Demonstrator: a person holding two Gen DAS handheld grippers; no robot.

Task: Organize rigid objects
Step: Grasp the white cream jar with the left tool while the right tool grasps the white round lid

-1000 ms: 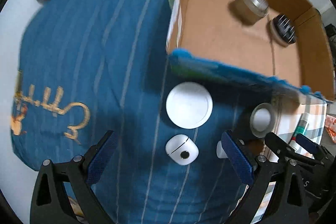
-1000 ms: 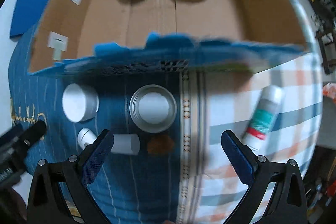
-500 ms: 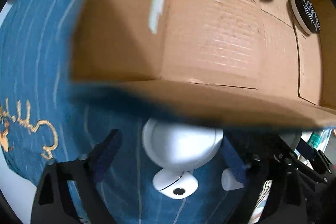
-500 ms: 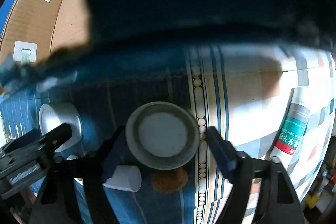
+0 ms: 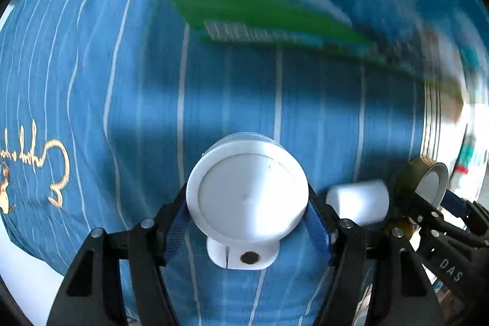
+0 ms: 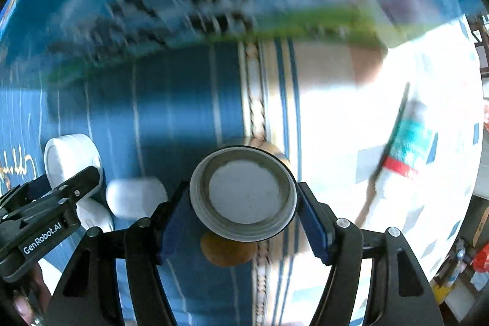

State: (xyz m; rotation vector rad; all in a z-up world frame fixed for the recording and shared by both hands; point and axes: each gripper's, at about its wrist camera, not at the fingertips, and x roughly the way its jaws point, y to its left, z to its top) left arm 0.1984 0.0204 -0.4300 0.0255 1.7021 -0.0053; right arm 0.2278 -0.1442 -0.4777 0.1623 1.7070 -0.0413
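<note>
Round white plastic jar (image 5: 247,195) and grey-rimmed round tin (image 6: 243,193) now sit clamped in left tongs (image 5: 246,217) and right tongs (image 6: 243,222), whose jaws have just been closing, ready for lifting.

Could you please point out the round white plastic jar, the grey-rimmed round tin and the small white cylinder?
Round white plastic jar (image 5: 247,193), left wrist view, lid centre.
Grey-rimmed round tin (image 6: 243,194), right wrist view, top centre.
Small white cylinder (image 6: 136,197), right wrist view, side.

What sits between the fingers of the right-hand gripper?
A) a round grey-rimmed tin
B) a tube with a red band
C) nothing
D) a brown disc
A: in the right wrist view the right gripper has its blue pads against both sides of the round grey-rimmed tin.
</note>
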